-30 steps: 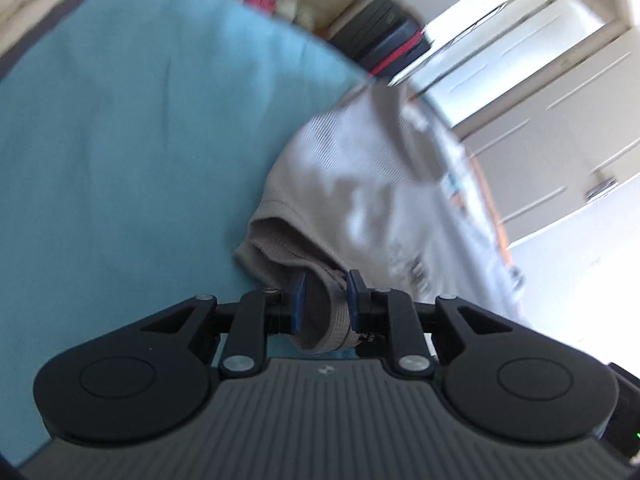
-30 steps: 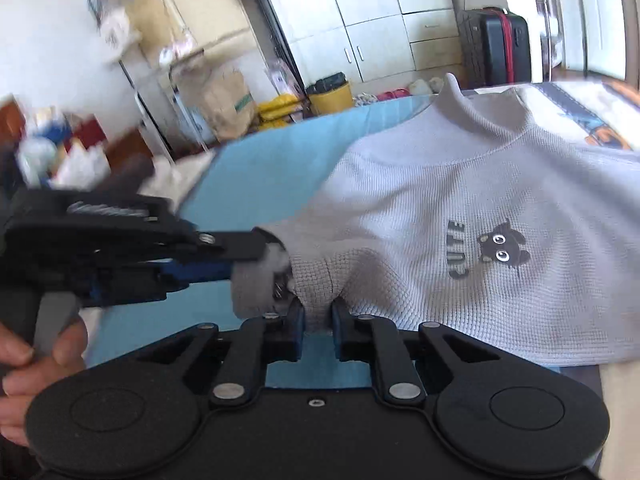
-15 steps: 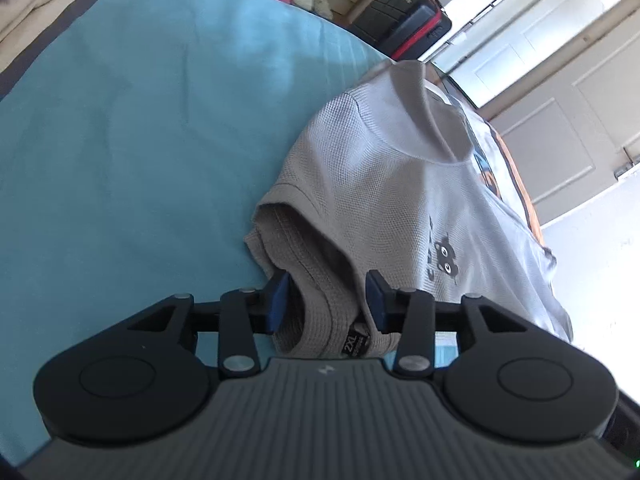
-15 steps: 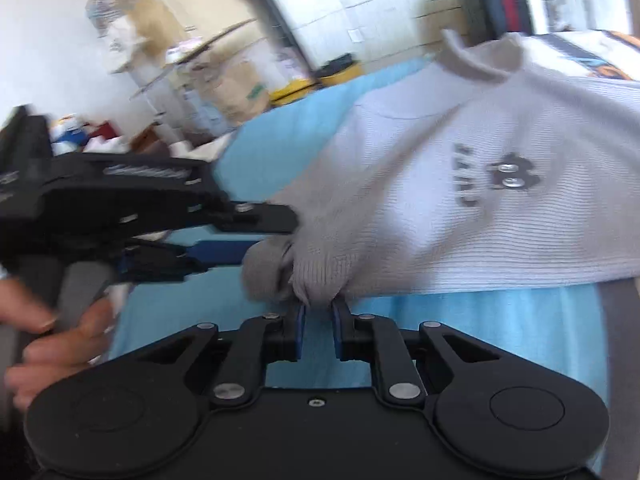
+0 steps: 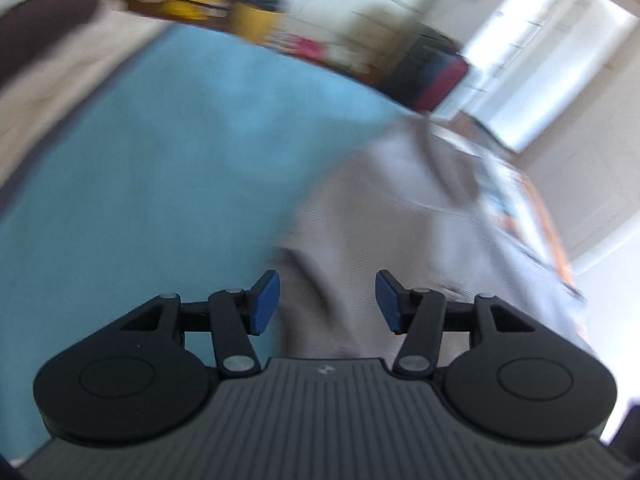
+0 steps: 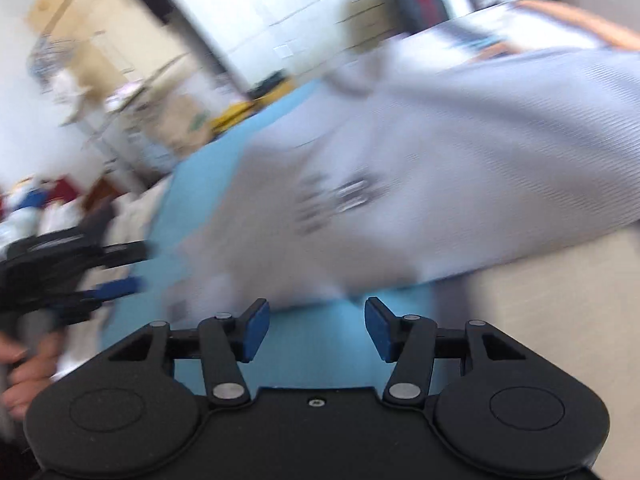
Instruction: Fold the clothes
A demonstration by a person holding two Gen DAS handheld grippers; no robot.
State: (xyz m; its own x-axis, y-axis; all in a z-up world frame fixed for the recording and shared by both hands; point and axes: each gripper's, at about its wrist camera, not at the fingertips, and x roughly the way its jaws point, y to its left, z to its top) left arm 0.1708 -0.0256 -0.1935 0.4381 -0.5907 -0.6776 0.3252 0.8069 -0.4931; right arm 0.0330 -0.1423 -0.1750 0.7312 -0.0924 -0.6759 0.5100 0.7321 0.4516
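Observation:
A grey waffle-knit shirt (image 5: 392, 216) with a dark print (image 6: 344, 196) lies on a blue sheet (image 5: 140, 168). Both views are blurred by motion. My left gripper (image 5: 327, 302) hovers over the shirt's near edge; its jaws are opening, cloth shows beneath the gap, and the blue pads (image 5: 266, 302) press on nothing. My right gripper (image 6: 316, 330) sits just in front of the shirt's hem; its jaws are opening over bare blue sheet (image 6: 320, 352). In the right wrist view the left gripper (image 6: 120, 268) appears at the left, held by a hand (image 6: 24, 376).
A dark suitcase (image 5: 432, 76) with a red stripe stands beyond the bed by white cupboard doors (image 6: 280, 20). Yellow bins (image 5: 240, 16) and a shelf with bags (image 6: 100, 92) are at the far side. Another printed garment with orange trim (image 5: 532, 216) lies past the shirt.
Both grippers let go of the shirt's fold and their jaws spread apart. The shirt dropped flat on the sheet. The right gripper swung sideways away from the cloth edge; the left one lifted a little.

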